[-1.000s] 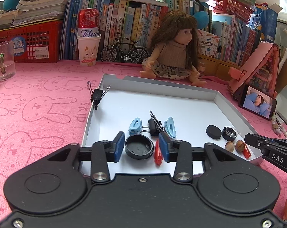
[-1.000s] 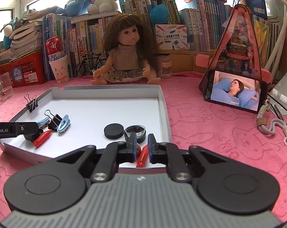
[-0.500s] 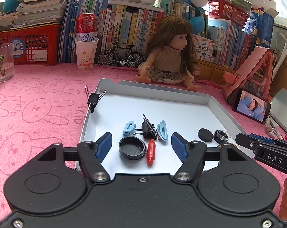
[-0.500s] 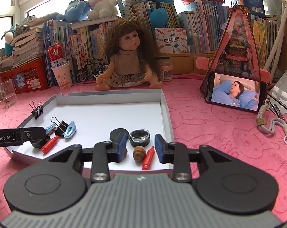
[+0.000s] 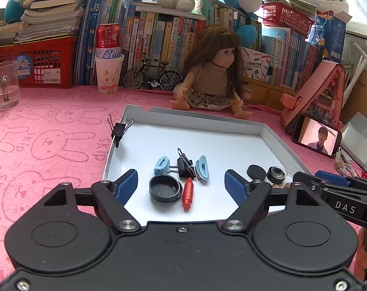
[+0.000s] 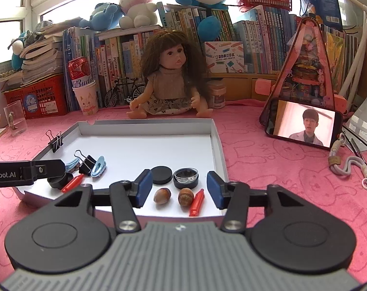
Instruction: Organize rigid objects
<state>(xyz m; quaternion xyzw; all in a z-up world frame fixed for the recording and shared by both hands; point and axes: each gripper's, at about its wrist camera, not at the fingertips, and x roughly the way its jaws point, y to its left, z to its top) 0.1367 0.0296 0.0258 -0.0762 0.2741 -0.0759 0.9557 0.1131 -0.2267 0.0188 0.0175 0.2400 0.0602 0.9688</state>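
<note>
Fingers of the left gripper (image 5: pixel 181 184) stand wide apart in the lower middle of the left wrist view, having just been opening, with a black round lid (image 5: pixel 165 189) and a red crayon-like piece (image 5: pixel 187 194) lying loose between them on the floor of the white tray (image 5: pixel 232 143). Just above these sit two light blue clips (image 5: pixel 162 163) either side of a black binder clip (image 5: pixel 185 167); another binder clip (image 5: pixel 118 129) grips the tray's left wall. At lower right the right gripper (image 5: pixel 329 181) reaches in over the tray's corner, near a black disc (image 5: pixel 256 172) and a small black jar (image 5: pixel 277 173). The right wrist view shows the right gripper (image 6: pixel 179 190) with its fingers also spread, having just been opening, touching nothing; two hazelnuts (image 6: pixel 162 195) and a second red piece (image 6: pixel 197 202) rest between them in the tray's near right corner. The left gripper (image 6: pixel 47 169) enters from the left edge. Behind the tray a doll (image 6: pixel 170 82) sits on the pink worktop (image 6: pixel 268 169).
</note>
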